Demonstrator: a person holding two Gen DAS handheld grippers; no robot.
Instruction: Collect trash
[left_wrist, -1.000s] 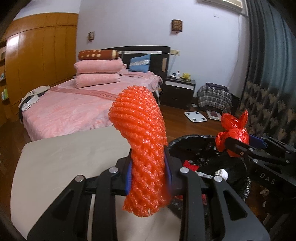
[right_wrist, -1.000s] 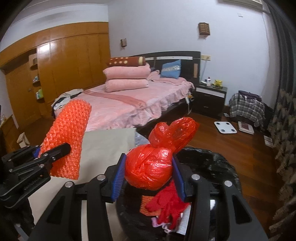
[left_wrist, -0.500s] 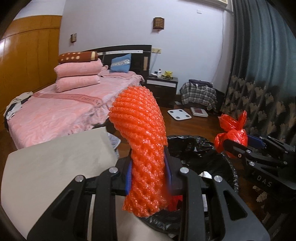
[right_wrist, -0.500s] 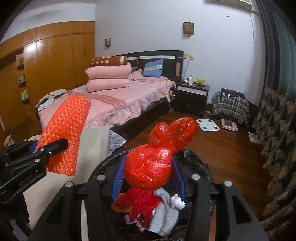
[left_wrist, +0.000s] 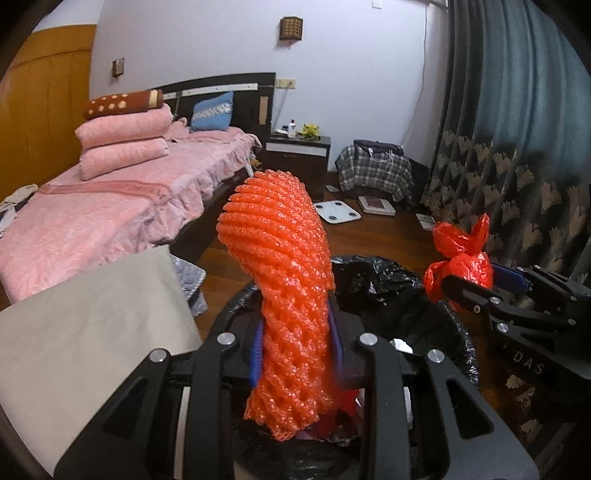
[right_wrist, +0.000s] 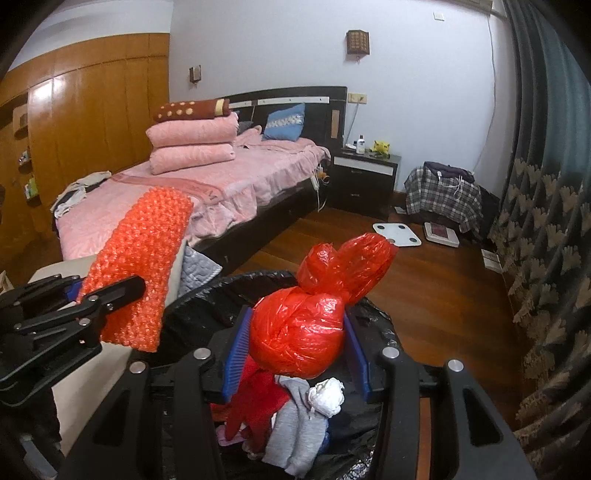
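The left hand-held gripper (left_wrist: 295, 354) pinched an orange foam net sleeve (left_wrist: 284, 295), held upright above the near rim of the black-lined trash bin (left_wrist: 388, 284). The right hand-held gripper (right_wrist: 295, 354) pinched a knotted red plastic bag (right_wrist: 306, 325) directly over the bin opening. The bin already contained red and grey discards (right_wrist: 291, 417), so collection was well under way. Both held items remained to be released. The bench (left_wrist: 92, 317) beside the bin showed no further trash, though only part was visible.
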